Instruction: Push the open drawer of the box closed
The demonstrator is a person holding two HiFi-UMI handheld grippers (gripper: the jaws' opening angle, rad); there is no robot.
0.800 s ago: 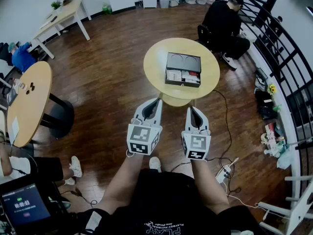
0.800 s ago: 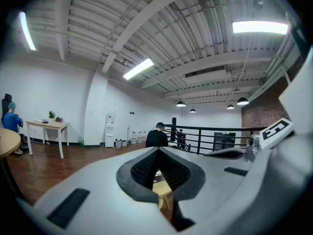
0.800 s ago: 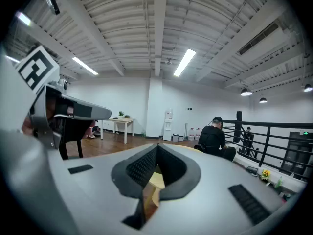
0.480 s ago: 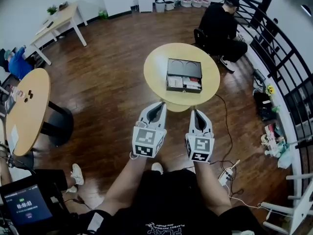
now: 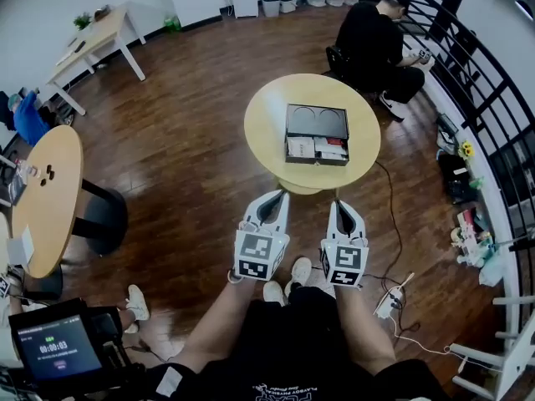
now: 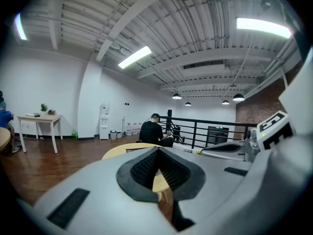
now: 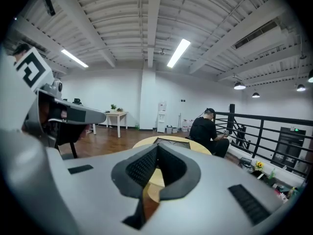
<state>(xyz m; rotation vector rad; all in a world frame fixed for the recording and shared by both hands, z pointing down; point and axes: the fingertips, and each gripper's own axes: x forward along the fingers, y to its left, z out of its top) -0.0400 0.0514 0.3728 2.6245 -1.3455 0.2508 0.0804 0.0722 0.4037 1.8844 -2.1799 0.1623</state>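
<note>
A black box [image 5: 316,124] sits on a round yellow table [image 5: 266,115] well ahead of me. Its drawer [image 5: 316,149] is pulled out toward me and holds white and red items. My left gripper [image 5: 276,196] and right gripper [image 5: 342,205] hang side by side over the wooden floor, short of the table's near edge and touching nothing. Both are shut and hold nothing. The left gripper view shows its shut jaw tips [image 6: 158,150] with the table [image 6: 122,150] beyond. In the right gripper view, the box [image 7: 172,140] lies past the shut tips [image 7: 157,148].
A person in black [image 5: 376,36] sits beyond the table beside a black railing [image 5: 489,115]. Another round table [image 5: 46,182] stands to the left, and a rectangular one [image 5: 96,32] at the far left. Cables and a power strip [image 5: 389,301] lie on the floor at the right.
In the head view both grippers have shifted slightly down and to the right. The table and box stay about as far ahead. The jaws have stayed shut.
</note>
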